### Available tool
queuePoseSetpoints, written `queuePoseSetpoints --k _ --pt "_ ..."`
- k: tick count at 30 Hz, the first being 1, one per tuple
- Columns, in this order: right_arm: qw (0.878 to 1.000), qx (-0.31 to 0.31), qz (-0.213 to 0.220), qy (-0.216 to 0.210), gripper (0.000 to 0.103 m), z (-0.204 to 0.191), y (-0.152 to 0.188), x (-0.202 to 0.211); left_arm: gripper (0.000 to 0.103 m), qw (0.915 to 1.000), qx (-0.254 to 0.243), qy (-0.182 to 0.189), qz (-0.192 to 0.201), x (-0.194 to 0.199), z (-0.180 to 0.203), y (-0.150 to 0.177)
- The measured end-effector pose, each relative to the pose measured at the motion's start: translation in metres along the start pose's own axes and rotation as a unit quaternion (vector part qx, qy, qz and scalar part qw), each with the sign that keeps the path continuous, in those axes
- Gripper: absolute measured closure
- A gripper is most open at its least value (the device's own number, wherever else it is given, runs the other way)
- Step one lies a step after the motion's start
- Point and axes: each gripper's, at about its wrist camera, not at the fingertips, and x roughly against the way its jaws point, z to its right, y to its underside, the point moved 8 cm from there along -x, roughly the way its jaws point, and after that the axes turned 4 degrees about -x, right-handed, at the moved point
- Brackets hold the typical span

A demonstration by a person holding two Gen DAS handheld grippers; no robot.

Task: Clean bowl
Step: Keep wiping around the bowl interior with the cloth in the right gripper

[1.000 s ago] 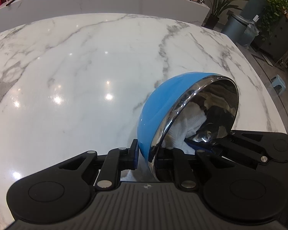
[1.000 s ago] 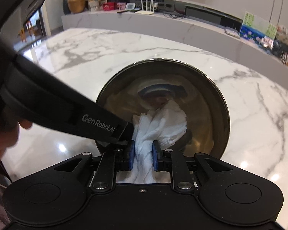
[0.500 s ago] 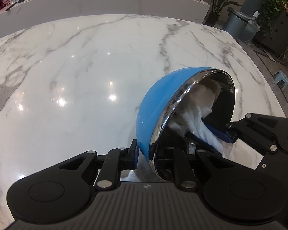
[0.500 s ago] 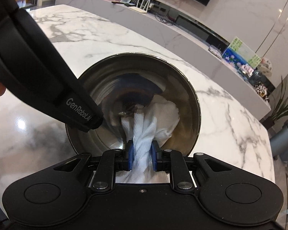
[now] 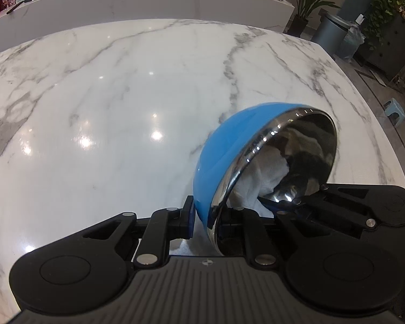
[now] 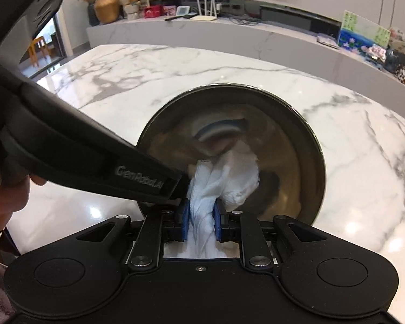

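Above the glossy white marble table (image 5: 116, 102) with grey veins, held tipped on its side: a round bowl (image 5: 218, 156), blue outside and mirror-bright steel inside, mouth turned toward the right. Clamped at the lower rim by the left gripper (image 5: 206, 216) — one blue-padded finger against the blue outer wall, the other inside against the steel, fingers pinching the rim between them. Seen from the right wrist, the steel hollow of the bowl (image 6: 291, 145) facing straight at the camera, its rim just beyond the fingertips. Between the blue pads of the right gripper (image 6: 201, 217), a crumpled white paper towel (image 6: 226, 178), squeezed tight at its waist and fanning out forward into the lower middle of the bowl, pressed against the shiny inner wall. Same towel (image 5: 259, 186) visible from the left wrist, bunched low inside the rim, with reflections around it. Crossing the left of the right-wrist view, the black body of the left gripper marked with a pale logo, and a hand (image 6: 5, 189) wrapped around its handle at the far left edge. Beyond the table, a long marble counter (image 6: 229, 35) carrying small items — too small to name with confidence.
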Motion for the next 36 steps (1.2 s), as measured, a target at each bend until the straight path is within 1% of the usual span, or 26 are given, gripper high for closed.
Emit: queuePoseSetpoints --k 4,13,15,18,23,24,25,26,29,31,36 --pt "1.0 0.0 -0.005 0.03 0.087 0.007 0.003 0.001 0.09 1.0 0.003 0.001 -0.001 0.0 -0.001 0.001" --pt "0.999 0.003 -0.007 0.038 0.087 0.012 0.0 -0.006 0.088 0.9999 0.014 -0.006 0.0 -0.005 -0.001 0.004" --pt "0.999 0.001 -0.007 0.038 0.087 0.012 0.0 -0.007 0.08 0.9998 0.017 -0.007 0.0 -0.006 -0.001 0.005" --pt "0.999 -0.002 -0.006 0.037 0.087 0.013 0.0 -0.008 0.075 0.9996 0.028 -0.003 0.001 -0.008 -0.003 0.007" --pt "0.999 -0.006 -0.004 0.036 0.087 0.013 0.002 -0.007 0.076 0.999 0.041 0.018 0.001 -0.01 -0.003 0.011" --pt "0.999 -0.007 -0.004 0.035 0.087 0.013 0.002 -0.007 0.08 0.999 0.04 0.021 0.002 -0.01 -0.002 0.012" --pt "0.999 -0.008 -0.004 0.035 0.087 0.013 0.002 -0.007 0.083 0.999 0.038 0.024 0.003 -0.009 -0.002 0.012" --pt "0.999 -0.007 -0.004 0.035 0.087 0.013 0.002 -0.007 0.084 0.9991 0.035 0.026 0.003 -0.009 -0.001 0.011" --pt "0.999 0.001 -0.005 0.035 0.087 0.014 0.002 -0.008 0.085 0.9998 0.012 0.016 0.0 -0.007 0.003 0.009" --pt "0.999 0.018 -0.005 0.048 0.087 0.015 0.001 -0.009 0.085 1.0 -0.005 0.007 -0.003 -0.006 0.006 0.007" --pt "0.988 0.088 0.013 0.126 0.087 0.018 -0.004 -0.004 0.086 0.9982 -0.051 -0.031 -0.001 0.0 0.011 0.001"
